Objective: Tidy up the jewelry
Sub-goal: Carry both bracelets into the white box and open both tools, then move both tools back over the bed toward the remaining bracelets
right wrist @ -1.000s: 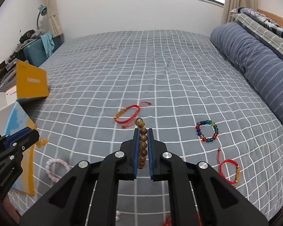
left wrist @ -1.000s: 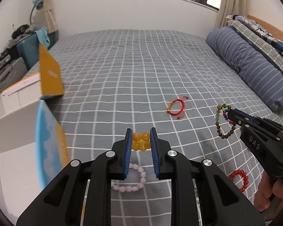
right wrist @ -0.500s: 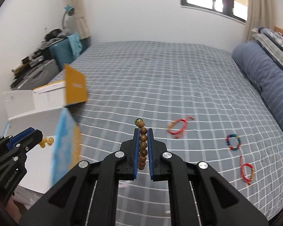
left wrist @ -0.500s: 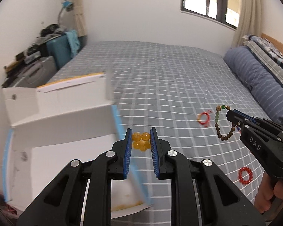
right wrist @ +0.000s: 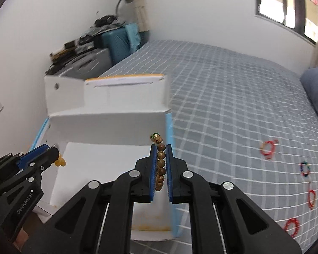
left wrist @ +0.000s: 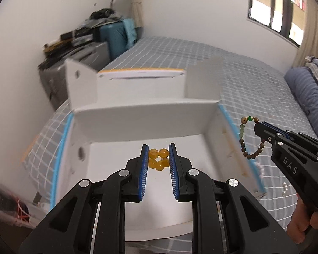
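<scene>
An amber bead bracelet (left wrist: 158,159) is clamped between the jaws of the left gripper (left wrist: 158,154) above the open white box (left wrist: 203,127), which sits at the bed's (right wrist: 233,97) left edge. A wooden bead bracelet (right wrist: 160,165) is pinched in the narrow jaws of the right gripper (right wrist: 160,160) over the box's right wall. Other bracelets are left on the bed.

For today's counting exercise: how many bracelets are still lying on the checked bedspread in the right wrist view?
4, all at the right: a red cord bracelet, a multicoloured bead bracelet, another red cord bracelet, and a red bead bracelet nearest. Others may be hidden.
</scene>
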{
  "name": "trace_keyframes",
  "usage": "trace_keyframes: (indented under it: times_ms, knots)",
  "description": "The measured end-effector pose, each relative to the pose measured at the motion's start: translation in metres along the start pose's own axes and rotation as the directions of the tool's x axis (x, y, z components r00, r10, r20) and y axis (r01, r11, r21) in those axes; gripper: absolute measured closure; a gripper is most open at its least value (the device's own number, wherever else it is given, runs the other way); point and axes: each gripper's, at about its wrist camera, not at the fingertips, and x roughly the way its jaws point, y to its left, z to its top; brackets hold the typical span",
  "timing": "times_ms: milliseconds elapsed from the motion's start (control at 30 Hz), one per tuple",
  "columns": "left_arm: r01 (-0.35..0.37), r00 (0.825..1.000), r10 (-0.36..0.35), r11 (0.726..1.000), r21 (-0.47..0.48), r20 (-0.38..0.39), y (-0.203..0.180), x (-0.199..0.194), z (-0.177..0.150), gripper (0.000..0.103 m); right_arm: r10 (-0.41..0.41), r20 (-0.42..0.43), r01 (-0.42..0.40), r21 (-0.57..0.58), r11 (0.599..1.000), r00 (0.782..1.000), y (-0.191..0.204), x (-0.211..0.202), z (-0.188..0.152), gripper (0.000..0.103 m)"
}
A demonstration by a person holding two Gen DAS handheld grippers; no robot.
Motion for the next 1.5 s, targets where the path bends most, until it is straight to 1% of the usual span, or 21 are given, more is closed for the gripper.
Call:
trace_keyframes:
  times_ms: [100, 200, 367, 467, 633, 767, 833, 933, 967, 1000, 1033, 1067, 1100, 1133, 1167, 1200, 1233, 1300, 1367, 1400, 1500]
  knots:
    - [-0.022, 0.999, 0.022, 1.000, -0.019, -0.035, 0.027, 0.013, -0.009, 0.084, 0.013, -0.032, -0.014, -0.015, 1.000, 0.999, 0.020, 0.019, -0.006, 0.095]
    - [-0.041, 0.996, 0.038, 0.998, -0.039, -0.078, 0.042, 0.029, -0.019, 0.084, 0.024, -0.073, -0.026, -0.024, 0.999, 0.997, 0.037, 0.040, -0.014, 0.095]
    - [-0.059, 0.986, 0.050, 0.997, -0.049, -0.158, 0.056, 0.060, -0.036, 0.084, 0.017, -0.141, -0.021, -0.026, 0.999, 0.990, 0.047, 0.071, -0.025, 0.095]
    - [-0.056, 0.982, 0.046, 0.997, -0.050, -0.182, 0.059, 0.071, -0.041, 0.084, 0.006, -0.176, -0.012, -0.032, 0.999, 0.984, 0.049, 0.083, -0.031, 0.095]
    - [-0.049, 0.981, 0.038, 0.997, -0.056, -0.189, 0.058, 0.076, -0.044, 0.084, 0.005, -0.200, -0.013, -0.042, 0.999, 0.980, 0.049, 0.091, -0.034, 0.095]
    - [-0.050, 0.981, 0.039, 0.997, -0.055, -0.190, 0.058, 0.076, -0.044, 0.084, -0.002, -0.204, -0.008, -0.046, 0.999, 0.979, 0.051, 0.091, -0.034, 0.095]
    - [-0.054, 0.981, 0.042, 0.997, -0.059, -0.192, 0.059, 0.078, -0.042, 0.084, 0.002, -0.202, -0.011, -0.044, 0.999, 0.979, 0.051, 0.089, -0.033, 0.093]
    - [-0.062, 0.981, 0.050, 0.996, -0.061, -0.185, 0.057, 0.073, -0.042, 0.082, -0.005, -0.194, -0.004, -0.047, 0.999, 0.981, 0.050, 0.086, -0.033, 0.093]
    - [-0.066, 0.981, 0.053, 0.996, -0.062, -0.185, 0.057, 0.071, -0.042, 0.081, -0.002, -0.193, -0.007, -0.046, 0.999, 0.981, 0.050, 0.085, -0.032, 0.091]
    - [-0.065, 0.982, 0.052, 0.996, -0.064, -0.184, 0.057, 0.071, -0.041, 0.078, 0.003, -0.189, -0.011, -0.042, 0.999, 0.982, 0.049, 0.084, -0.032, 0.082]
    - [-0.061, 0.982, 0.048, 0.996, -0.067, -0.181, 0.057, 0.070, -0.041, 0.066, 0.003, -0.180, -0.011, -0.041, 0.999, 0.984, 0.048, 0.081, -0.031, 0.078]
    - [-0.062, 0.984, 0.050, 0.996, -0.068, -0.171, 0.057, 0.066, -0.040, 0.059, 0.004, -0.167, -0.011, -0.039, 0.999, 0.986, 0.047, 0.076, -0.030, 0.068]
    - [-0.067, 0.985, 0.055, 0.996, -0.065, -0.161, 0.056, 0.063, -0.039, 0.052, 0.004, -0.150, -0.010, -0.037, 0.999, 0.989, 0.045, 0.071, -0.029, 0.061]
    - [-0.072, 0.987, 0.063, 0.995, -0.061, -0.149, 0.054, 0.059, -0.038, 0.047, 0.004, -0.139, -0.009, -0.036, 0.999, 0.990, 0.044, 0.067, -0.028, 0.059]
    - [-0.073, 0.988, 0.064, 0.995, -0.060, -0.142, 0.053, 0.056, -0.036, 0.045, 0.001, -0.121, -0.005, -0.034, 0.999, 0.993, 0.042, 0.060, -0.026, 0.054]
    - [-0.067, 0.990, 0.059, 0.996, -0.062, -0.130, 0.050, 0.051, -0.034, 0.039, -0.001, -0.111, -0.002, -0.033, 0.999, 0.994, 0.040, 0.056, -0.025, 0.047]
    - [-0.062, 0.991, 0.054, 0.996, -0.061, -0.119, 0.048, 0.048, -0.032, 0.031, -0.002, -0.091, 0.000, -0.029, 1.000, 0.996, 0.036, 0.049, -0.023, 0.043]
    - [-0.062, 0.994, 0.057, 0.997, -0.053, -0.089, 0.041, 0.037, -0.028, 0.027, -0.007, -0.065, 0.005, -0.022, 1.000, 0.998, 0.028, 0.040, -0.019, 0.030]
    - [-0.057, 0.996, 0.053, 0.997, -0.050, -0.074, 0.035, 0.032, -0.024, 0.023, -0.020, -0.034, 0.020, -0.015, 1.000, 0.999, 0.017, 0.027, -0.016, 0.024]
    - [-0.053, 0.997, 0.050, 0.997, -0.049, -0.060, 0.030, 0.026, -0.022, 0.019, -0.026, -0.024, 0.026, -0.011, 1.000, 0.999, 0.012, 0.023, -0.014, 0.021]
    - [-0.045, 0.999, 0.044, 0.998, -0.040, -0.024, 0.014, 0.014, -0.016, 0.014, -0.048, 0.011, 0.048, -0.005, 0.999, 0.999, -0.008, 0.005, -0.012, 0.014]
